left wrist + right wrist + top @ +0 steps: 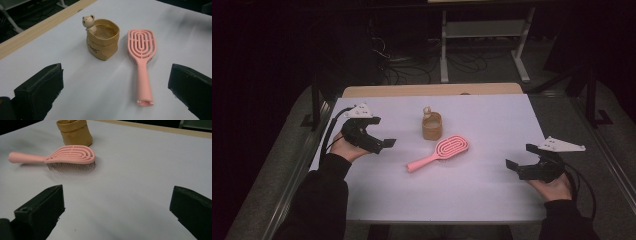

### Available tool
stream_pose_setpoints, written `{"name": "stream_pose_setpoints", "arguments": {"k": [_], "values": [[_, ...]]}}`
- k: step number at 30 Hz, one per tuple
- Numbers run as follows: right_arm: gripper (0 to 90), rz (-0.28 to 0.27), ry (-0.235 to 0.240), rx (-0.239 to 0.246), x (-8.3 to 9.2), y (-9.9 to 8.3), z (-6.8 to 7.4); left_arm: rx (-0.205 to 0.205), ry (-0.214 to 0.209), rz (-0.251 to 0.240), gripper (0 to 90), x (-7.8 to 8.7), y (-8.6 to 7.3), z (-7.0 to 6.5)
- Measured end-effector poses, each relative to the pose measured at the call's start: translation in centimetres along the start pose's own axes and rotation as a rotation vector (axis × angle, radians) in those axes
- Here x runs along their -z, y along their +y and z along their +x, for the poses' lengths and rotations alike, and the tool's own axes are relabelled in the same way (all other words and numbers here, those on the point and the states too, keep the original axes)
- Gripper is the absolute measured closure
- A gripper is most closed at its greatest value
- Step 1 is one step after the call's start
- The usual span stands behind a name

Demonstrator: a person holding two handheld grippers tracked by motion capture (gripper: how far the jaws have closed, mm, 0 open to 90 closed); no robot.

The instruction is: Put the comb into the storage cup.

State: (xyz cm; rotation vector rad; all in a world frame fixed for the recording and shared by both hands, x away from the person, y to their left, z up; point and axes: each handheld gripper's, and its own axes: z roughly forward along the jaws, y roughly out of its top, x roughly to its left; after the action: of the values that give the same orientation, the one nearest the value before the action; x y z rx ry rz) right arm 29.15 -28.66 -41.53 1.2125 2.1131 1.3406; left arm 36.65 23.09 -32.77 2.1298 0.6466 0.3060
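While we had both hands parked at the edges, the white desk (492,190) was the biggest thing going, with just two items sitting mid-desk. Next down in size: our left gripper (382,142) hung at the left side with its jaws spread wide and nothing in them, and our right gripper (518,156) sat at the right side, same deal, jaws wide and empty. Both were well apart from the goods. Then came the pink hairbrush (439,152), lying bristles down, head just beside the pouch and handle angled back toward our left. Smallest was the little tan pouch (432,127) standing upright with a bear figure (88,22) peeking over its rim.

Our guess was the brush was headed for the pouch. To do that well, we figured the left gripper should come in low and square across the handle, pinch mid-handle rather than the tip, and keep clear of the pouch, since it looked light enough to tip.
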Motion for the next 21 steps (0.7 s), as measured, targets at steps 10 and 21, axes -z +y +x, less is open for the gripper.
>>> {"name": "stream_pose_setpoints", "arguments": {"k": [10,21], "values": [[0.0,0.0,0.002,0.0,0.0,0.0,0.0,-0.017,-0.03,0.027,0.0,-1.4,0.5,-0.4],[0.0,0.001,0.006,-0.001,0.0,0.0,0.0,-0.025,-0.051,0.042,0.0,-2.4,0.8,-0.8]]}}
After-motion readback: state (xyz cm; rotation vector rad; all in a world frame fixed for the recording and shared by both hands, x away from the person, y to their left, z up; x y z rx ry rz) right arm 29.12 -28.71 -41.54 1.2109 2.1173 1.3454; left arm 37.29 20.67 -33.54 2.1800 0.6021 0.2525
